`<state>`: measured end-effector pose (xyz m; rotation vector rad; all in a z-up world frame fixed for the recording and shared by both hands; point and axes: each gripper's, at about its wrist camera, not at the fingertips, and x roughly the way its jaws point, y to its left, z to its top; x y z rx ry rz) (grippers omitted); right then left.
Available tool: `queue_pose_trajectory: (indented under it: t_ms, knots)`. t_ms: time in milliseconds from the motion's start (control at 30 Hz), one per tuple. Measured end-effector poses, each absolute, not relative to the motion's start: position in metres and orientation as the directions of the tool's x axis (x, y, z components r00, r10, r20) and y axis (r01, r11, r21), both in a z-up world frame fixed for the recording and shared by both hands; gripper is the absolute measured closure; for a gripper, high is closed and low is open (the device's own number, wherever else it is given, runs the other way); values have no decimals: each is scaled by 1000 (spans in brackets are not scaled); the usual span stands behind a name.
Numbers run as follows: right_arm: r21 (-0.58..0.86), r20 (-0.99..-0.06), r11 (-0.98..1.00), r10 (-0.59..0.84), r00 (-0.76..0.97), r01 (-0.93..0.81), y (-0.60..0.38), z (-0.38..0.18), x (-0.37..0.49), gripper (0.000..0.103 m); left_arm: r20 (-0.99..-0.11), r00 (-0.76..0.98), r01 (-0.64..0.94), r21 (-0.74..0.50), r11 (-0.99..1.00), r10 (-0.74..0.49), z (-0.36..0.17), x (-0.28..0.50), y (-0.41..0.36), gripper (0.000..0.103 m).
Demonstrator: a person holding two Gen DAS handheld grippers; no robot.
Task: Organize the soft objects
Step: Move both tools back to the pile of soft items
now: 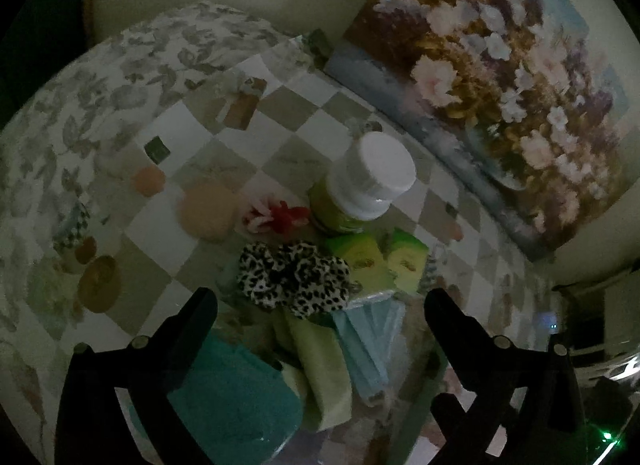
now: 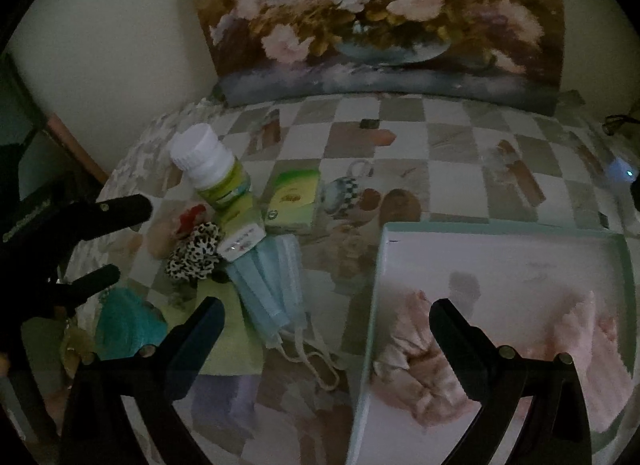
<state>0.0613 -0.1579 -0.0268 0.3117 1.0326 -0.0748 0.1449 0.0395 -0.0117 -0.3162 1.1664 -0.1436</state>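
Note:
A leopard-print scrunchie point(image 1: 294, 277) point(image 2: 196, 251) lies on the checkered table. Next to it lie blue face masks point(image 1: 366, 339) point(image 2: 270, 289), a pale green cloth point(image 1: 320, 365) point(image 2: 224, 329), a teal sponge point(image 1: 236, 397) point(image 2: 126, 323) and a red-and-white hair tie point(image 1: 276, 217) point(image 2: 192, 215). A pink cloth point(image 2: 560, 365) lies in the white tray point(image 2: 500, 237). My left gripper point(image 1: 320, 301) point(image 2: 124, 239) is open, hovering above the scrunchie and masks. My right gripper point(image 2: 326, 317) is open over the tray's left edge, empty.
A white-capped green bottle point(image 1: 360, 181) point(image 2: 212, 169) and green boxes point(image 1: 376, 261) point(image 2: 294, 197) stand beside the soft items. A flower painting point(image 1: 492, 77) point(image 2: 380, 25) leans on the wall behind. A beige round pad point(image 1: 208, 211) lies left of the hair tie.

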Motion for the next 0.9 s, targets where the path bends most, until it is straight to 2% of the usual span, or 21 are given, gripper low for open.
queue_pose_trajectory:
  t_ms: [167,367,400,467,633,833,900]
  knots:
    - [223,-863,958,110,492,178,-151,-39,76,1,-923,327,-49,-231,972,-203,-25,156,28,0]
    - [219,-881,967,139,452,129,-139,-55,93,12,-955,273,-8,-123,992,-116,-38,170,12,3]
    - [223,-882,968,150,447,117,-136,-58,96,13,-956,275,4,-104,995,-101,-39,171,9,4]
    - [221,-884,970,157,441,97,-131,-62,101,16,-960,267,23,-84,996,-87,-42,175,3,16]
    - [209,-889,976,163,427,63,-122,-71,110,22,-973,212,43,-81,996,-88,-57,183,-5,33]
    - [215,-899,975,174,402,59,-120,-86,116,27,-975,207,33,-71,997,-77,-64,189,-2,36]
    - [213,-905,975,174,389,57,-118,-92,116,27,-975,207,32,-77,997,-82,-65,189,-2,42]
